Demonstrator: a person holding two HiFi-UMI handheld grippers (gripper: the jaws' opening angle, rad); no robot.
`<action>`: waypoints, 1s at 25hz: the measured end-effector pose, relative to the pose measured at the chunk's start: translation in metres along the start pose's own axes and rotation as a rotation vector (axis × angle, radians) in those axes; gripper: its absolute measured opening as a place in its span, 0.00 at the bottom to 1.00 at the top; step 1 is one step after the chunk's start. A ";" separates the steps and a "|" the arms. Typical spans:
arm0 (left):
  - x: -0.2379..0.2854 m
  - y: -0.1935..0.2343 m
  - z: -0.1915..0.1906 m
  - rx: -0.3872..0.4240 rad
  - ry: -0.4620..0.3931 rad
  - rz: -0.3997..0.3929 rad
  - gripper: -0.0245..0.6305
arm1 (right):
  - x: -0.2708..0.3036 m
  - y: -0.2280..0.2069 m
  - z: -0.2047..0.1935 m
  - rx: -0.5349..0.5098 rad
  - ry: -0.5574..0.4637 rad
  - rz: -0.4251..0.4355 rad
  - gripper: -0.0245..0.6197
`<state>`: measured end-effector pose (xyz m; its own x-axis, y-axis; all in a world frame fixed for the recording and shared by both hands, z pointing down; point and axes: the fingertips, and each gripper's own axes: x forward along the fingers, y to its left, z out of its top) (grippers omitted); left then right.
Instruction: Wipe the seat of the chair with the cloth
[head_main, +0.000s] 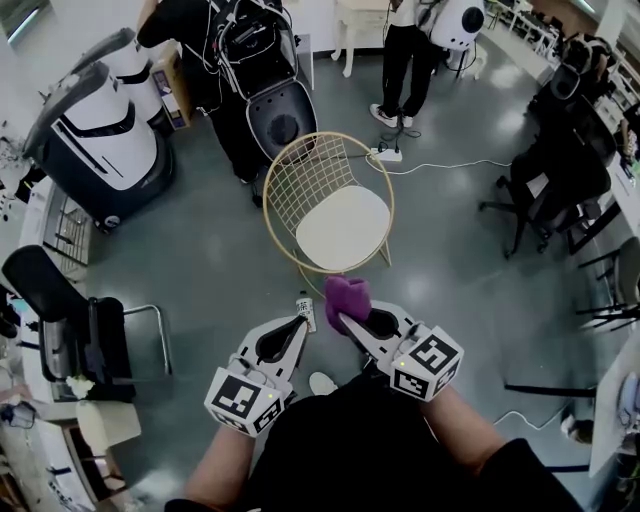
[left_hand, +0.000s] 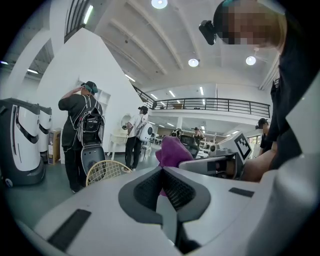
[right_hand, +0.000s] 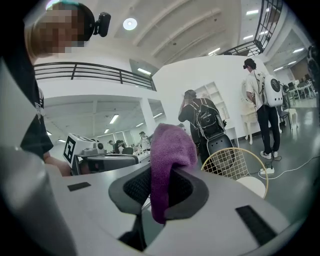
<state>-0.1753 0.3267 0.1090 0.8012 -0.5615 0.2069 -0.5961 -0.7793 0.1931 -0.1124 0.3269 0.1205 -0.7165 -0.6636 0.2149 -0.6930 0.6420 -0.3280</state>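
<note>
The head camera looks steeply down from above and behind both claws. It shows the left gripper (head_main: 302, 320) and right gripper (head_main: 338, 318) low in frame, with the chair (head_main: 343, 228) just ahead of their tips. Each gripper camera rides close behind its own jaws and looks nearly level along them. The left gripper view has the chair ahead-left of its jaws, and the right gripper view has it ahead-right. All three views share the chair and the cloth (right_hand: 170, 150). Each gripper view also catches the other gripper alongside.

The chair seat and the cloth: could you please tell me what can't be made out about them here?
- Any dirt on the chair seat: too small in the head view.
- Seat's near part, right gripper view: hidden behind the right gripper.
- The cloth: bunched in its jaws, full shape hidden.
</note>
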 end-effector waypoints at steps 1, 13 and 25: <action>-0.001 0.000 -0.001 0.001 -0.001 -0.001 0.05 | 0.000 0.000 -0.001 -0.001 0.000 -0.001 0.14; 0.006 0.003 -0.009 0.008 0.011 -0.001 0.05 | 0.005 -0.014 -0.009 0.019 0.011 -0.001 0.14; 0.069 0.017 -0.012 -0.029 0.030 0.041 0.05 | 0.015 -0.082 -0.007 0.048 0.066 0.053 0.14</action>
<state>-0.1308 0.2781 0.1380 0.7743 -0.5838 0.2442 -0.6301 -0.7472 0.2114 -0.0675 0.2670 0.1571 -0.7566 -0.6017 0.2559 -0.6508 0.6550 -0.3840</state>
